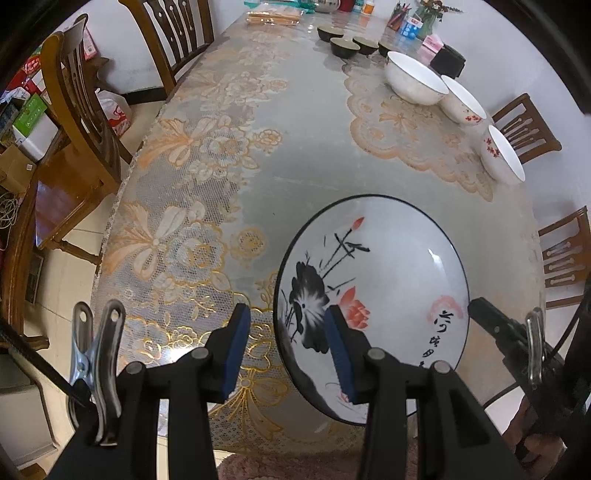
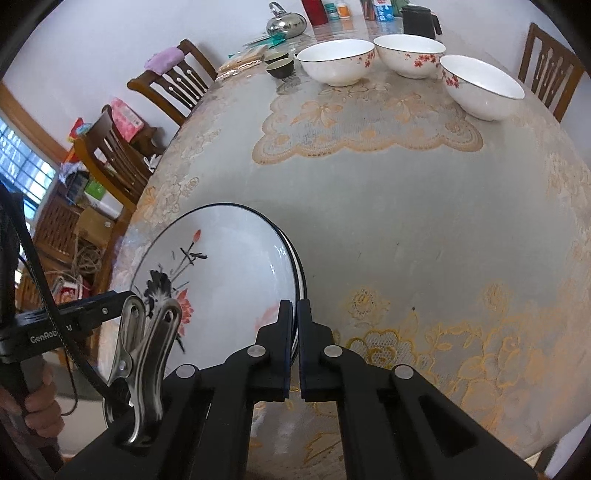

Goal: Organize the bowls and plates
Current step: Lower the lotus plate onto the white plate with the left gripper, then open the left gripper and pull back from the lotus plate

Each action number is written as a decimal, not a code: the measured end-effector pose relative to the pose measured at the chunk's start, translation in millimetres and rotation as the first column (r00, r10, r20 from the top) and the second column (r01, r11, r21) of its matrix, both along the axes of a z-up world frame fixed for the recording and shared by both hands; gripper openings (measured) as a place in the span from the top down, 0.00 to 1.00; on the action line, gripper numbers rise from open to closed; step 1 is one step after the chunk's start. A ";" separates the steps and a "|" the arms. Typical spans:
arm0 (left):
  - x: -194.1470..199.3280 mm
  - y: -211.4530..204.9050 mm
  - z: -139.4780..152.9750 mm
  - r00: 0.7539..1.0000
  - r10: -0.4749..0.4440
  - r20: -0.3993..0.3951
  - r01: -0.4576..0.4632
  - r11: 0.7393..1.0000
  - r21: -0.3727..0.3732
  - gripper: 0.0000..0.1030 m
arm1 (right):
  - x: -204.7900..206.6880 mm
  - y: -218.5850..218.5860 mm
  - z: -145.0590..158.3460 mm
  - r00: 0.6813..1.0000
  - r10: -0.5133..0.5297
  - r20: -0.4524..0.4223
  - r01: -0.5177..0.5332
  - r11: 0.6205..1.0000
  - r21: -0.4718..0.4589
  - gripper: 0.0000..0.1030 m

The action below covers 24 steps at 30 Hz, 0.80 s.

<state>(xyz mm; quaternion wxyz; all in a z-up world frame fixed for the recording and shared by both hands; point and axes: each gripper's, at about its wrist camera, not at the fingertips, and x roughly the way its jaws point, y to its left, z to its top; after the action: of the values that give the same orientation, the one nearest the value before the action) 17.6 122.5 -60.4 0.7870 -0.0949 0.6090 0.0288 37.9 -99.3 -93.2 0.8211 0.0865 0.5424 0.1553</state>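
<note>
A white plate (image 1: 388,266) with a black rim and an ink lotus painting sits near the table's front edge. In the right wrist view a second rim shows just under the plate (image 2: 229,266). My right gripper (image 2: 295,314) is shut on the plate's right rim. My left gripper (image 1: 288,347) is open, its jaws straddling the left rim without pressing it. Three white bowls with red blossoms (image 1: 413,83) (image 2: 334,61) stand in a row at the far right of the table.
Small dark cups (image 1: 343,46) sit behind the bowls. A kettle (image 2: 286,24), bottles and a black mug (image 2: 419,22) line the far end. Wooden chairs (image 1: 74,122) stand along the left side, and others at the right. A lace tablecloth (image 2: 406,206) covers the table.
</note>
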 end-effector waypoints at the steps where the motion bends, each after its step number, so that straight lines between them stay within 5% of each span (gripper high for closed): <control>1: -0.4 0.3 0.9 1.000 0.000 0.003 0.000 1.000 0.000 0.58 | -0.9 -1.4 1.7 1.000 -0.005 0.002 0.005 1.000 0.009 0.92; 11: -4.2 -3.9 9.0 0.999 -0.027 0.030 0.027 1.000 -0.003 0.58 | -17.2 -5.4 22.9 0.998 -0.025 0.059 0.022 0.998 0.063 0.75; 24: -1.3 -23.4 18.5 0.994 -0.088 0.057 0.089 0.996 -0.006 0.58 | -33.8 -11.8 43.4 0.990 -0.019 0.139 0.009 0.997 0.075 0.68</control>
<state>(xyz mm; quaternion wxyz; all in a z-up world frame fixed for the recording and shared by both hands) 16.3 99.1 -41.9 0.8038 -0.0720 0.5903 -0.0115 4.1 -111.1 -49.8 0.8542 0.1097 0.4770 0.1754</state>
